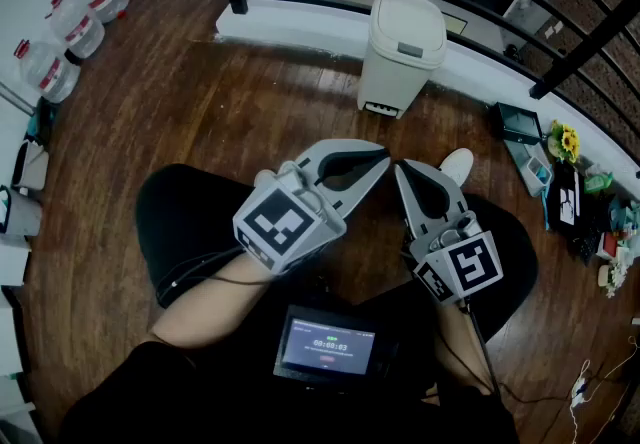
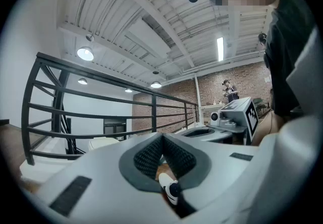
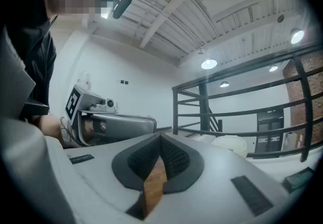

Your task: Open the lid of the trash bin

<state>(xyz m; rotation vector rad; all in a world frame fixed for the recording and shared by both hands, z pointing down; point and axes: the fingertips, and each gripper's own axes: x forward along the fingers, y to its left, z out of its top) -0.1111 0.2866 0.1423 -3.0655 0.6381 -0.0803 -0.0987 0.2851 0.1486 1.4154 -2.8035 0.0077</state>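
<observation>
Ahead, rounded cream plastic trash bin [image 1: 392, 80], lid [image 1: 410, 24] down, dark plank floor [image 1: 200, 82].

Trash bin [image 1: 395, 62]: cream plastic, small, upright on the wooden floor [image 1: 200, 92], at the floor's far edge, a bit right of its middle in the head view. Body tapers, with the top wider than the base. Lid [image 1: 408, 24]: domed, same cream colour, slightly overhanging the body, fully down and seated flat on the rim with no gap visible. Grey rectangular button [image 1: 412, 50] sits at the lid's front edge, facing the near side of the floor. Dark slotted pedal [image 1: 381, 109] shows at the base front, on the floor. Right gripper view: only the bin's rounded pale top [image 3: 229, 144] shows, lid likewise shut.
</observation>
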